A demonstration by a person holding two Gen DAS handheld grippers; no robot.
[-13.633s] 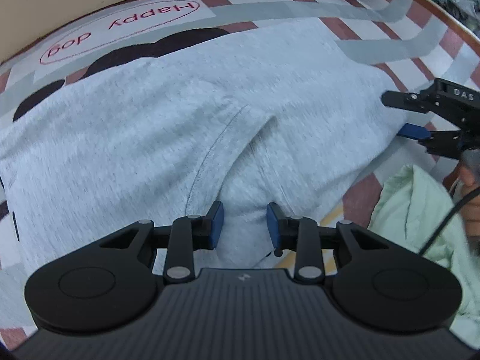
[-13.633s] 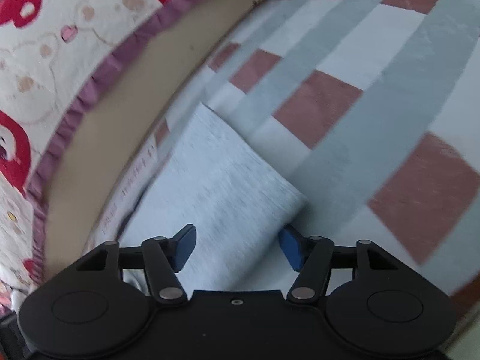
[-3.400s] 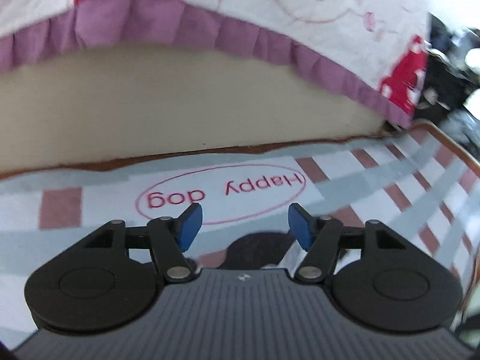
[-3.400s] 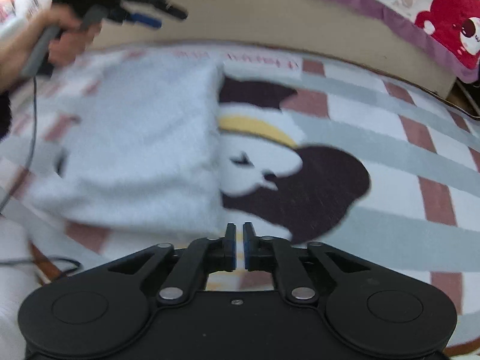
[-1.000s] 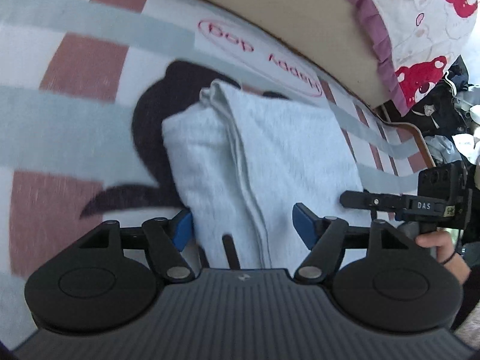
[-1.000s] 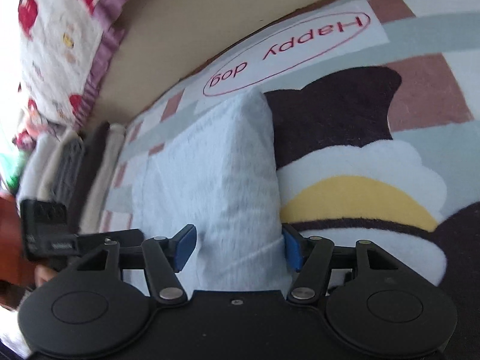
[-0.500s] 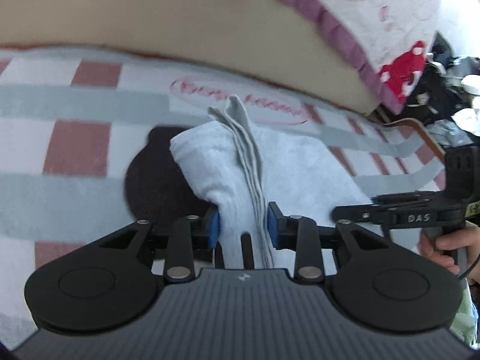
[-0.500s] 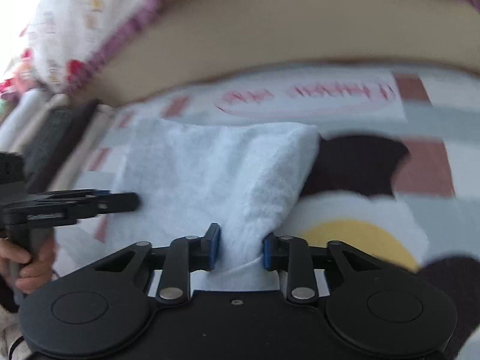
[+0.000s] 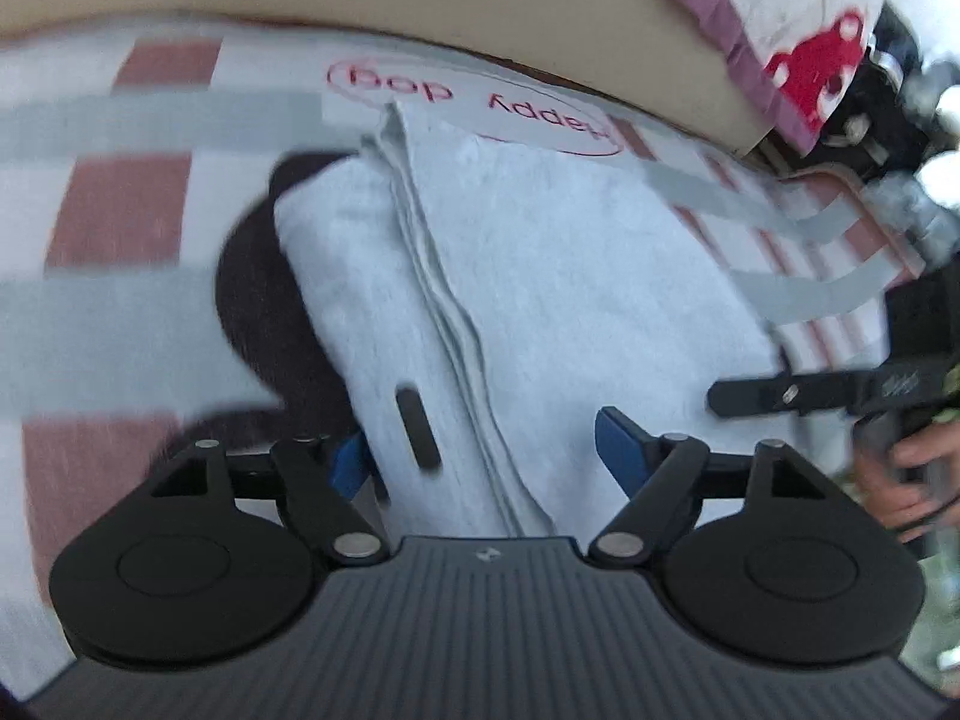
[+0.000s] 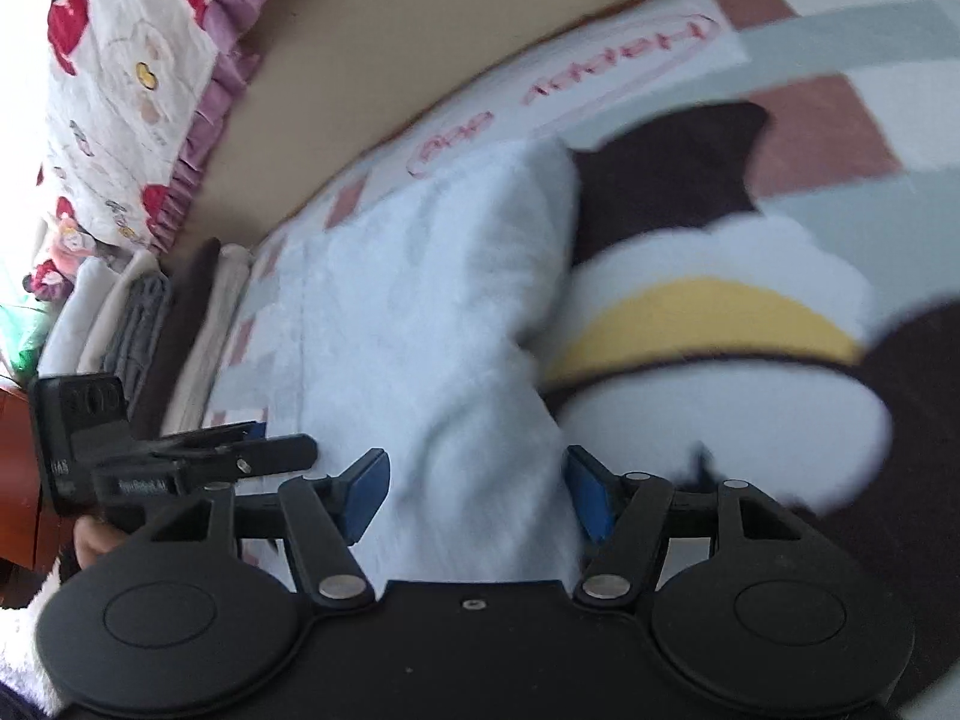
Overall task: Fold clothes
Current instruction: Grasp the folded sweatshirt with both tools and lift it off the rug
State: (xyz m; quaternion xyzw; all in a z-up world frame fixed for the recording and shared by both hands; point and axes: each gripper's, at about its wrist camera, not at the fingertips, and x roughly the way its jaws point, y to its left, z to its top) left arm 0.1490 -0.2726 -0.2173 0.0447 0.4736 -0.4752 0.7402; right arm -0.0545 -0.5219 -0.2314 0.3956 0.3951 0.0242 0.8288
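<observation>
Left tool (image 9: 486,456) and right tool (image 10: 474,489), both angled downward, jaws opening, pads apart.

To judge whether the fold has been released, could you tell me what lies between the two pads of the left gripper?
In the left wrist view, the folded grey garment lies between the opening left gripper's pads, untouched by them.

Folded garment (image 9: 540,276) on mat (image 9: 108,312); bed (image 9: 360,6) behind; clothes stack (image 10: 138,312) left of garment.
</observation>
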